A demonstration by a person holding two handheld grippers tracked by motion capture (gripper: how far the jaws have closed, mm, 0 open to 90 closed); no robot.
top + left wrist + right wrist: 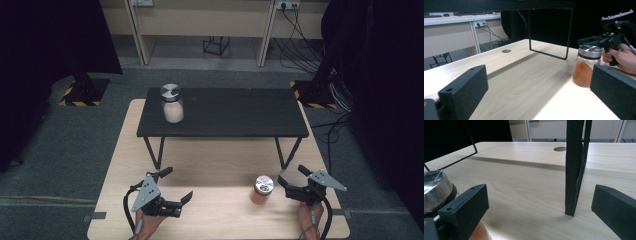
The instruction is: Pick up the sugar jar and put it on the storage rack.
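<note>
A glass jar of orange powder (262,189) with a silver lid stands on the wooden table (215,165) near its front right. A second jar (171,103), holding white powder, stands on the left end of a black riser shelf (235,112). My left gripper (176,185) is open at the front left, with nothing between its jaws. In the left gripper view the orange jar (586,67) stands ahead to the right. My right gripper (292,175) is open just right of the orange jar. In the right gripper view the jar (436,188) is beside the left jaw.
A black leg of the shelf (574,167) stands upright just ahead of my right gripper's jaws. Thin wire legs (549,32) hold the shelf above the table. A round cable hole (506,51) sits in the tabletop. Beyond the table are grey floor, desks and cables (300,45).
</note>
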